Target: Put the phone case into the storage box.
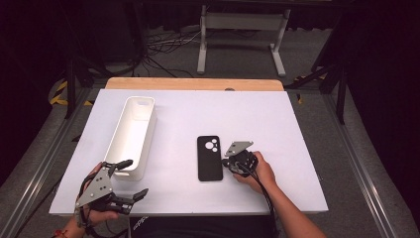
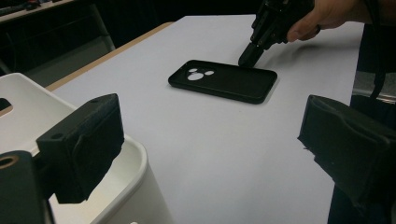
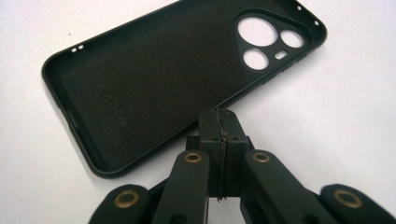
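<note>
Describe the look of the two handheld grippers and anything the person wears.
Both grippers, left gripper and right gripper, are black, each topped by a grey three-cornered plate with a black cable trailing back. In the right gripper view, brass-coloured pivots stud the black linkage arms. The left wrist bears a red band. No sleeves show.

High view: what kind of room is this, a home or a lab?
Probably a lab or recording studio, not a home. A plain white table stands among dark curtains, loose cables trail over the grey floor behind it, and a person works a black phone case with a hand-held gripper.
</note>
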### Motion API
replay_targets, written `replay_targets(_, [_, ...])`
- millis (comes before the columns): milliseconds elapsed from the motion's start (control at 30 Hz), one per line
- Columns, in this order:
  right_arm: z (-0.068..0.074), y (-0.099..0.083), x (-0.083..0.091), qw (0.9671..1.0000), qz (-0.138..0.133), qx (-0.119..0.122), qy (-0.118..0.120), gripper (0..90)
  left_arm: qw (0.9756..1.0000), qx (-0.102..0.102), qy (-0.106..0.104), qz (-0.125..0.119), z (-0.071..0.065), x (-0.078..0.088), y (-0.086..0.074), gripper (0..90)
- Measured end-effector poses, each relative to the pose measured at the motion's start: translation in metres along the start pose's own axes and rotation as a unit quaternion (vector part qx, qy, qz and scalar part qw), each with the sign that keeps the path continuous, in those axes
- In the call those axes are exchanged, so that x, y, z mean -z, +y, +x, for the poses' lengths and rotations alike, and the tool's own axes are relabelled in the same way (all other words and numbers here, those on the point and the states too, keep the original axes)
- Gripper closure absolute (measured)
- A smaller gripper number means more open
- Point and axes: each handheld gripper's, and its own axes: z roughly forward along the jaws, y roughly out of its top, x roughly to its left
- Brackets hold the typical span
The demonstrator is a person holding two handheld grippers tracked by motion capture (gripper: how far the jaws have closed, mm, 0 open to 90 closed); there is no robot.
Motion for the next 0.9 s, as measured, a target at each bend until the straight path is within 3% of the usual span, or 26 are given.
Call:
replay_targets(167, [0.005, 0.002, -0.001, 0.9999, -0.004, 0.004, 0.013, 90.0, 1.0, -0.001, -0.003, 0.002, 0.0, -0.001, 0.0, 7.1])
replay_targets(500, [0.006, 0.002, -0.002, 0.9999, -0.003, 0.007, 0.012, 90.0, 1.0, -0.001, -0.004, 0.002, 0.0, -0.001, 0.0, 7.1])
replay_targets(900, [-0.012, 0.011, 0.013, 0.9984, -0.038, -0.041, -0.004, 77.1, 1.0, 0.002, -0.008, 0.001, -0.002, -0.002, 0.001, 7.1])
